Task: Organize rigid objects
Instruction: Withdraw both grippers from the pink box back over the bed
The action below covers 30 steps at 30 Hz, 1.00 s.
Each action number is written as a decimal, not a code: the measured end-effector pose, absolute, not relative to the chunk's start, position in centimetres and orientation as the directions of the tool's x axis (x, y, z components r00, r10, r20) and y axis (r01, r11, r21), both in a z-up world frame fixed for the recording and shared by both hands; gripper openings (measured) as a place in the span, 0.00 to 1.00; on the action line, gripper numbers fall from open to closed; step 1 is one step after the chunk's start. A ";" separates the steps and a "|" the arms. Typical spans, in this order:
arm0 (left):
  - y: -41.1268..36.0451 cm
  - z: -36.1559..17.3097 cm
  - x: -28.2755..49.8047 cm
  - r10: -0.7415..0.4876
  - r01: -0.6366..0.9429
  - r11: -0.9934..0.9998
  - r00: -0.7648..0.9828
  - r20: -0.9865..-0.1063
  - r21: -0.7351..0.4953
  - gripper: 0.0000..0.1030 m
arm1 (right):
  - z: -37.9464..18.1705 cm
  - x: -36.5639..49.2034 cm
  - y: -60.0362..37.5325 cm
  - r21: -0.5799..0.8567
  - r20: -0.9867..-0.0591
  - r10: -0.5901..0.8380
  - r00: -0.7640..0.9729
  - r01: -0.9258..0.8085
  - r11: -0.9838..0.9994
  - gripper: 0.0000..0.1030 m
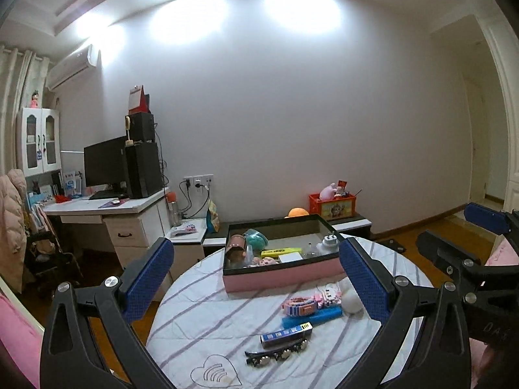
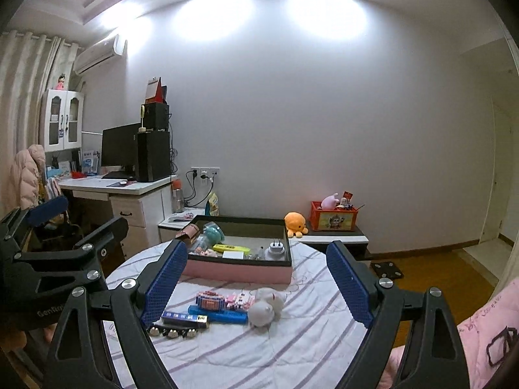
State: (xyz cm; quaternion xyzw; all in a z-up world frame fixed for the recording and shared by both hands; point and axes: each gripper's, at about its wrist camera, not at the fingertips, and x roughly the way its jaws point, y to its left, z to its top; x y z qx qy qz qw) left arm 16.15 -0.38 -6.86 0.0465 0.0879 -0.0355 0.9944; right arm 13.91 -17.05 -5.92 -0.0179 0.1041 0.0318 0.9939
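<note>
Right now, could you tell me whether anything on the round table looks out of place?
A white plush toy lies among the rigid items beside the blue rectangular case, outside the pink open-topped box.

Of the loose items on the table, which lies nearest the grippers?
The black hair clip with shiny beads, at the near end of the cluster; the blue-labelled tube lies just behind it.

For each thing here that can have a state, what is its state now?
left claw: open, empty.
right claw: open, empty.
pink box: lidless, partly filled.
white plug adapter: inside the box, prongs up.
hair clip: flat on the table.
</note>
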 end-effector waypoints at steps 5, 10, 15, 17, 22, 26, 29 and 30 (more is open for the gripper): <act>-0.4 -7.8 15.7 -0.062 0.081 0.993 0.977 -0.203 0.087 1.00 | -6.6 12.7 -17.2 -0.029 -0.221 0.057 0.974 -0.065 0.997 0.86; -0.3 -9.5 16.0 -0.065 0.090 0.992 0.966 -0.251 0.089 1.00 | -7.8 12.9 -16.9 -0.038 -0.249 0.061 0.966 -0.073 0.997 0.86; -0.1 -12.3 17.6 -0.077 0.109 0.991 0.936 -0.344 0.074 1.00 | -10.0 14.0 -16.6 -0.034 -0.323 0.069 0.944 -0.084 0.996 0.86; 0.0 -13.7 18.7 -0.089 0.121 0.991 0.911 -0.402 0.055 1.00 | -11.1 14.9 -16.6 -0.028 -0.359 0.072 0.931 -0.088 0.996 0.86; 0.2 -16.2 21.3 -0.111 0.136 0.991 0.859 -0.500 0.015 1.00 | -13.4 17.4 -16.9 -0.005 -0.440 0.073 0.895 -0.083 0.997 0.86; 0.1 -17.3 23.4 -0.113 0.137 0.991 0.829 -0.547 0.003 1.00 | -15.3 20.1 -17.5 0.006 -0.509 0.055 0.859 -0.061 0.998 0.86; -0.4 -18.0 25.2 -0.114 0.145 0.989 0.810 -0.575 0.007 1.00 | -16.5 22.3 -18.0 0.022 -0.554 0.044 0.831 -0.037 0.999 0.86; -0.6 -18.2 25.9 -0.111 0.145 0.989 0.803 -0.586 0.011 1.00 | -16.9 23.1 -18.2 0.031 -0.568 0.042 0.822 -0.030 0.999 0.86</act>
